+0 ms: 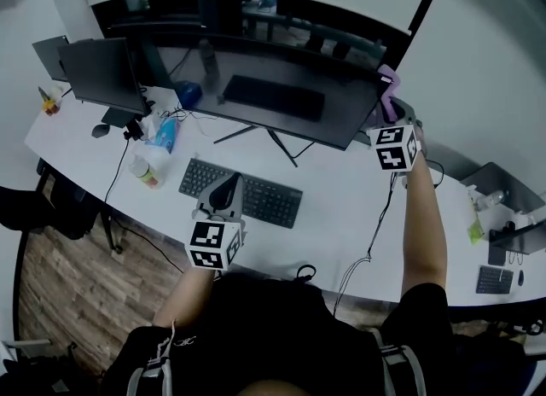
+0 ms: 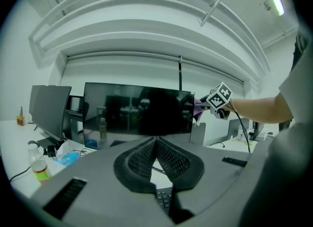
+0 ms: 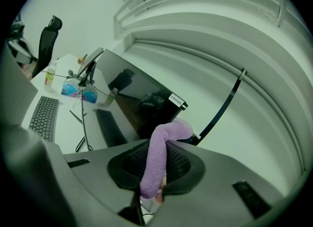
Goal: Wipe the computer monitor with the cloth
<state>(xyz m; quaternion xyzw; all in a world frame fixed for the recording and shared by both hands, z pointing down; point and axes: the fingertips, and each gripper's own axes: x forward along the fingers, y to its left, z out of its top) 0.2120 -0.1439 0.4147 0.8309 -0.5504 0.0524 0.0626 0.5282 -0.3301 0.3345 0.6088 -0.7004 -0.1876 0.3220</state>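
Observation:
A wide dark monitor (image 1: 256, 87) stands at the back of the white desk (image 1: 333, 215). My right gripper (image 1: 392, 113) is shut on a purple cloth (image 1: 388, 94) at the monitor's right edge. In the right gripper view the cloth (image 3: 159, 157) hangs folded between the jaws of the gripper (image 3: 161, 145), with the monitor (image 3: 132, 99) just beyond. My left gripper (image 1: 224, 191) hovers over the keyboard (image 1: 241, 191), shut and empty. The left gripper view has that gripper (image 2: 156, 142) facing the monitor (image 2: 137, 108), the cloth (image 2: 198, 108) showing at the screen's right side.
A second, smaller monitor (image 1: 102, 74) stands at the far left. Near it lie a mouse (image 1: 101, 130), a blue wipes pack (image 1: 164, 136) and a small bottle (image 1: 145, 171). Cables (image 1: 375, 232) trail over the desk's front edge.

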